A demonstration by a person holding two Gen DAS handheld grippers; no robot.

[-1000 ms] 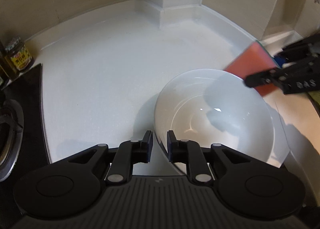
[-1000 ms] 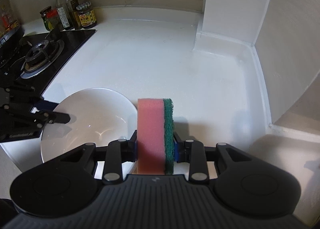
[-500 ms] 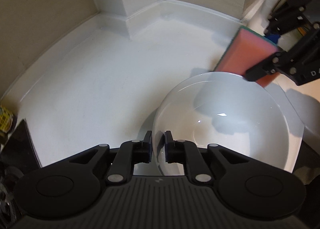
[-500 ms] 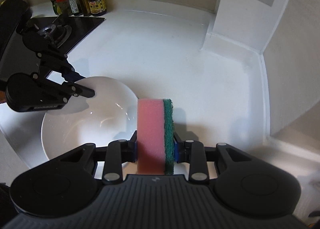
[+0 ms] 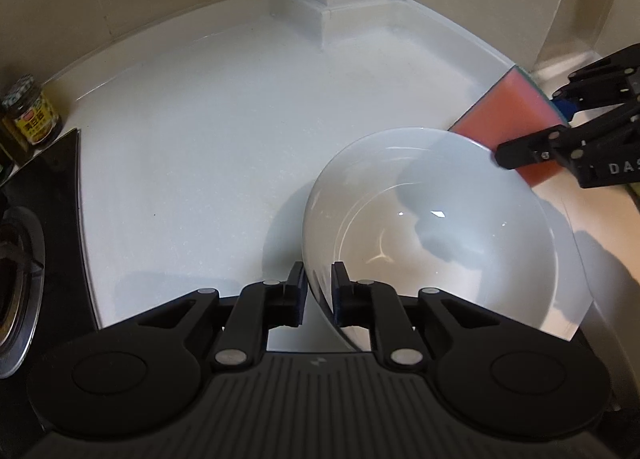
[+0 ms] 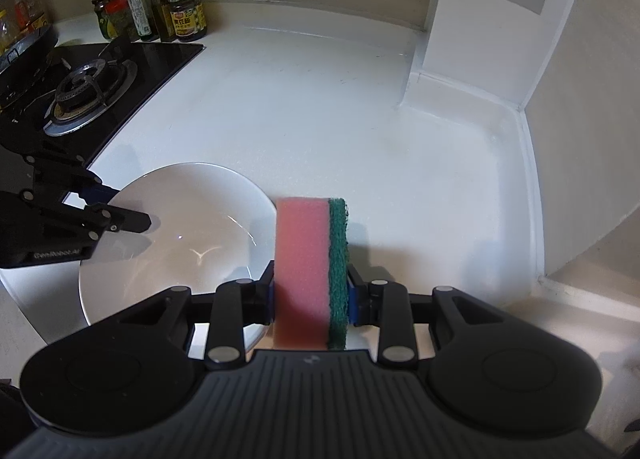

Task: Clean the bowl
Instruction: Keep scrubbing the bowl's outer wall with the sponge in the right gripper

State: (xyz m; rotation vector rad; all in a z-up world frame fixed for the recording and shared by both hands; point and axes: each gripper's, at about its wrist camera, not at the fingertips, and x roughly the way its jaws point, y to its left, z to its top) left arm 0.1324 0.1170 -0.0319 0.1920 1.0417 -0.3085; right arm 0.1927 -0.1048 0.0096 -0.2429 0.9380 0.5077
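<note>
A white bowl [image 5: 432, 227] stands tilted over the white counter, and nothing lies inside it. My left gripper [image 5: 319, 279] straddles its near rim, one finger inside and one outside, with the jaws closing on the wall. In the right wrist view the left gripper [image 6: 128, 207] grips the left rim of the bowl [image 6: 192, 235]. My right gripper [image 6: 310, 283] is shut on a pink sponge with a green scouring side [image 6: 308, 259], held upright just right of the bowl. In the left wrist view the sponge [image 5: 508, 115] hangs at the bowl's far rim in the right gripper [image 5: 532, 127].
A black gas stove [image 6: 84, 87] takes up the counter's left side, with sauce jars and bottles [image 6: 160, 15] behind it. One jar [image 5: 30, 115] shows at the left. A white pillar [image 6: 480, 19] stands at the back. The counter edge [image 6: 24, 299] runs under the bowl.
My left gripper swung with the bowl, then came back to about where it stood a second ago. The sponge stays pinched in the right gripper beside the bowl's rim.
</note>
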